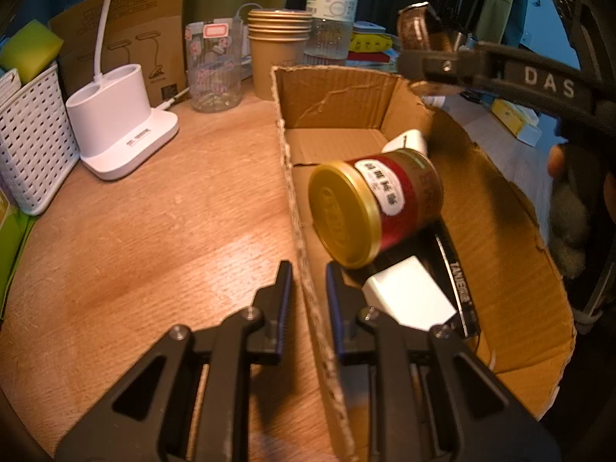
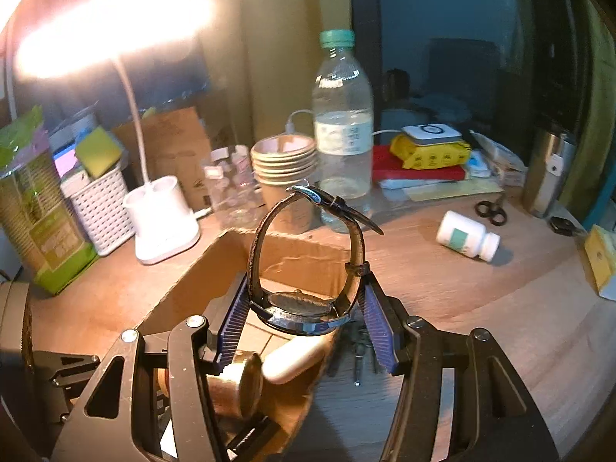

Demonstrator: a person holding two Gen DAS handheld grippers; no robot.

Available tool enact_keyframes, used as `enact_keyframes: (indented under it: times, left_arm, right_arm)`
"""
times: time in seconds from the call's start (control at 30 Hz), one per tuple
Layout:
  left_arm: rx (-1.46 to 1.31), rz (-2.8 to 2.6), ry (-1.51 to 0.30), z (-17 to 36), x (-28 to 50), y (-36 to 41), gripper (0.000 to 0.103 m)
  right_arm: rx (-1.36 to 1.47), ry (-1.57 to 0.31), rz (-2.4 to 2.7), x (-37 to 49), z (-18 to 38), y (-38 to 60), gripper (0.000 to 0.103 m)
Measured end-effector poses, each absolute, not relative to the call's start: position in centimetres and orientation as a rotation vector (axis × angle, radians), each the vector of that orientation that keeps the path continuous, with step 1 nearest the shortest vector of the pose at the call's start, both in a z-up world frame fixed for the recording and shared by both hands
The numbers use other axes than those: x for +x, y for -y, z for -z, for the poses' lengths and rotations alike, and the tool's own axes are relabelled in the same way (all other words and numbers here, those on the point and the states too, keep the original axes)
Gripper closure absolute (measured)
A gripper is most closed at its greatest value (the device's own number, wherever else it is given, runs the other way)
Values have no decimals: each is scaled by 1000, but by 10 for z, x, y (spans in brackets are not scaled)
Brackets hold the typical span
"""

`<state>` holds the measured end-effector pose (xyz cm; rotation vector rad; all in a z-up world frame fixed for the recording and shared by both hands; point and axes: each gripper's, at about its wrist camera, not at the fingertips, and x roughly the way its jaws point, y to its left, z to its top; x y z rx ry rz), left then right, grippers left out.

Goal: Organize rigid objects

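An open cardboard box (image 1: pixel 496 231) sits on the wooden table. In it lie a red tin with a gold lid (image 1: pixel 375 208), a white adapter (image 1: pixel 412 294) and a black flat item (image 1: pixel 458 281). My left gripper (image 1: pixel 308 288) is shut on the box's near left wall (image 1: pixel 304 269). My right gripper (image 2: pixel 304 315) is shut on a wristwatch (image 2: pixel 304 308) with a brown strap and holds it above the box (image 2: pixel 215 261). In the left wrist view the right gripper (image 1: pixel 435 57) and the watch (image 1: pixel 414 27) show above the box's far corner.
A white lamp base (image 1: pixel 119 127), a white basket (image 1: pixel 30 134), a glass cup (image 1: pixel 213 65), stacked paper cups (image 1: pixel 279 46) and a water bottle (image 2: pixel 342 131) stand behind the box. A white pill bottle (image 2: pixel 467 240), scissors (image 2: pixel 491 208) and keys (image 2: pixel 358 350) lie to the right.
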<state>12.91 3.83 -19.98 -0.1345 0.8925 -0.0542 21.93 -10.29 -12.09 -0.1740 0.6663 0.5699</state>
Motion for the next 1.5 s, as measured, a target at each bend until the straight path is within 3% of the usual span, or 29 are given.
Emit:
enact_keyframes:
  times: [0.77,1.1,1.17,1.5]
  left_arm:
    - [-135,54,-892,200,129,-38,84]
    - [-135,53,-892,200,130,-40,84]
    - [-135,54,-892,200,130,-40,84]
    - [-134,52,-893,204,134,-41,84]
  right_arm:
    - [-392,-810,-643,212,150,62,42]
    - [-373,-819,-658,212,150,64,41]
    - [-361,-812,-668,212,148,65,35]
    - [-324,-779,-647,211,139,78,35]
